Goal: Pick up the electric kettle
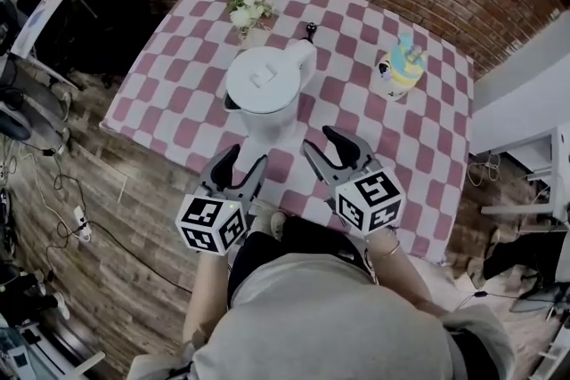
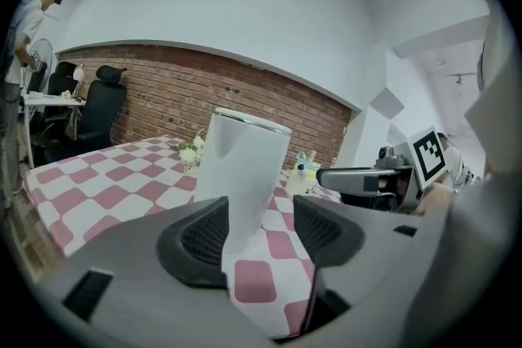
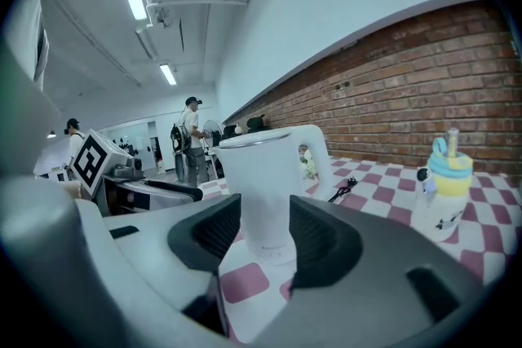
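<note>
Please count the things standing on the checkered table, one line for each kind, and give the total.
Electric kettle: 1
Flower bunch: 1
Yellow and blue bottle: 1
Small black object: 1
Total: 4

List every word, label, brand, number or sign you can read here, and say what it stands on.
No text can be read.
Low on the white kettle, faint print: too small and blurred to read.
On the left gripper a marker cube, on the right gripper a marker cube: square patterns, no letters.
On the yellow and blue cup, dark marks: too blurred to tell.
</note>
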`<state>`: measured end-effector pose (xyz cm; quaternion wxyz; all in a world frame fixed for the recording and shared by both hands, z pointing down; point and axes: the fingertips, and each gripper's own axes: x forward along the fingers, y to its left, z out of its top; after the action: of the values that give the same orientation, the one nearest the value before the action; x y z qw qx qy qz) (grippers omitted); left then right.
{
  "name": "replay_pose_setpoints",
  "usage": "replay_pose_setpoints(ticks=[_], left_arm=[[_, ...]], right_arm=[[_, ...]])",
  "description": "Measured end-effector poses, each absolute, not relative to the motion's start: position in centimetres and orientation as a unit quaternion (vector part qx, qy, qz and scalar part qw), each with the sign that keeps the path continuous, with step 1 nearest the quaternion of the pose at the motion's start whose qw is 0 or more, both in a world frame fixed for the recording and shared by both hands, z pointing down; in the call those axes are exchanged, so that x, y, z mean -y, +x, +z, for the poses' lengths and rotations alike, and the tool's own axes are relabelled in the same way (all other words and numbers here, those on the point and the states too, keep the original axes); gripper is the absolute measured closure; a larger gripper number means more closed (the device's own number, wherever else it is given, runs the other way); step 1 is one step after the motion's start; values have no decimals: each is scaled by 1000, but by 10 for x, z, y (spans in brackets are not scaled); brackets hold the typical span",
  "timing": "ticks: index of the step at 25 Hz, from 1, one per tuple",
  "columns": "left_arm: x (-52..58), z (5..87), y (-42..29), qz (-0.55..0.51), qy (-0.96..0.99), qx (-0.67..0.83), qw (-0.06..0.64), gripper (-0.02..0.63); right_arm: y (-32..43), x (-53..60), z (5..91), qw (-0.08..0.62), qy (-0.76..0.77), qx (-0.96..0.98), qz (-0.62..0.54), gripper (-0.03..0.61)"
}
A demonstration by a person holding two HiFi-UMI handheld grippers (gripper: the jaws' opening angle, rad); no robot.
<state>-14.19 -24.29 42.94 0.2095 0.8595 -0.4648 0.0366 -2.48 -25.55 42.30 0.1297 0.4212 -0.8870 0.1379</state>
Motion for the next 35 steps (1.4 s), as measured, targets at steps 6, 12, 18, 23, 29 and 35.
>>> replay_pose_setpoints(ticks=[6,12,18,23,29,35], left_arm=[[250,441,-141,59,849,478,217,360],[258,450,-137,61,843,483,228,315],[272,457,-144,70,841,492,211,267],[283,461,-137,81,859,470,186,245],[299,479,-140,92,859,468,187,222],[305,473,-136,110,877,442,150,202]], right_arm=[[-17,269,434,144,408,889,151,396],[-1,286,440,165,400,888,154,396],[8,315,446,181,406,883,148,396],[12,344,454,192,411,880,142,391],[-2,374,473,204,401,880,149,359],[-7,410,479,194,408,881,144,304]])
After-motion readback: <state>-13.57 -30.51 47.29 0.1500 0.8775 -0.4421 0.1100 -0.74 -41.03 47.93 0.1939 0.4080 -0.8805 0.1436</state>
